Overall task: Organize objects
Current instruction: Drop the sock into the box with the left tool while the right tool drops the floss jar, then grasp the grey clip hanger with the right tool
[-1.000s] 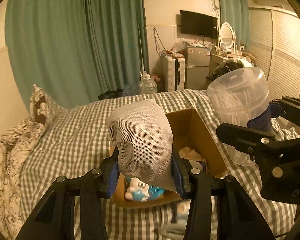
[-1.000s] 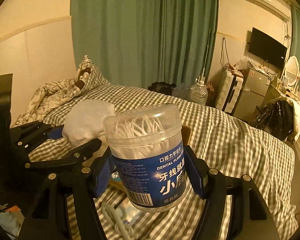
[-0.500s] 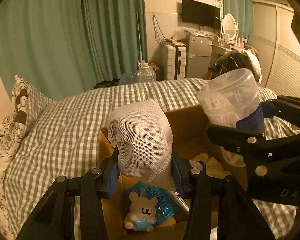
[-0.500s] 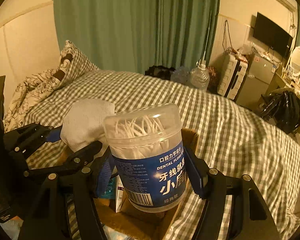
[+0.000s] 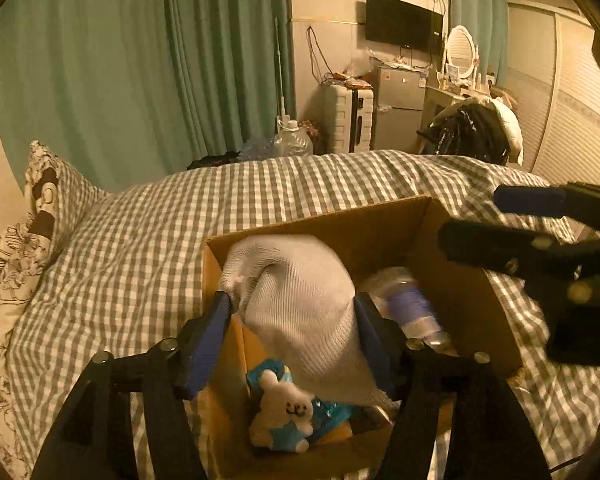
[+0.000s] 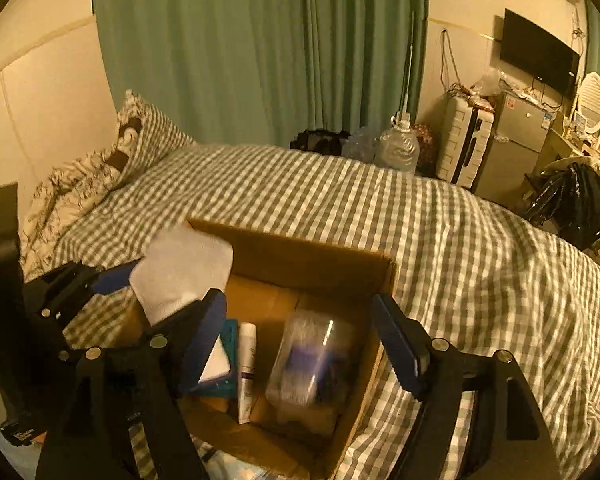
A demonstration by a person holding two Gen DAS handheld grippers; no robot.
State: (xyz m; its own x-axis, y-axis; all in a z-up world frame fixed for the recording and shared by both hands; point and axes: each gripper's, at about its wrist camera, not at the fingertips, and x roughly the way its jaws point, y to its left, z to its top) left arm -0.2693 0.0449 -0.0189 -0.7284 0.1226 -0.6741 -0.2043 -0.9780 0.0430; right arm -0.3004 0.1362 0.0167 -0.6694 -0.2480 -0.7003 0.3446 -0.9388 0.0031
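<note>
An open cardboard box [image 5: 384,216] sits on the checked bed; it also shows in the right wrist view [image 6: 300,252]. My left gripper [image 5: 292,320] is over the box with the grey knitted cloth [image 5: 300,304] between its jaws, which look wider than before; the cloth [image 6: 180,268] sags into the box. My right gripper [image 6: 300,340] is open and empty above the box. The clear dental floss jar [image 6: 312,360] with a blue label lies blurred inside the box, also visible in the left wrist view [image 5: 408,304].
The box also holds a bunny toy on a blue pack [image 5: 284,408], a white tube [image 6: 247,364] and a teal case [image 6: 220,364]. A pillow [image 6: 140,140] lies at the bed's head. A fridge, suitcase and water jug [image 6: 396,148] stand beyond the bed.
My right gripper opened and the floss jar dropped into the box. My left gripper lowered over the box, its jaws widened and the cloth slumped.
</note>
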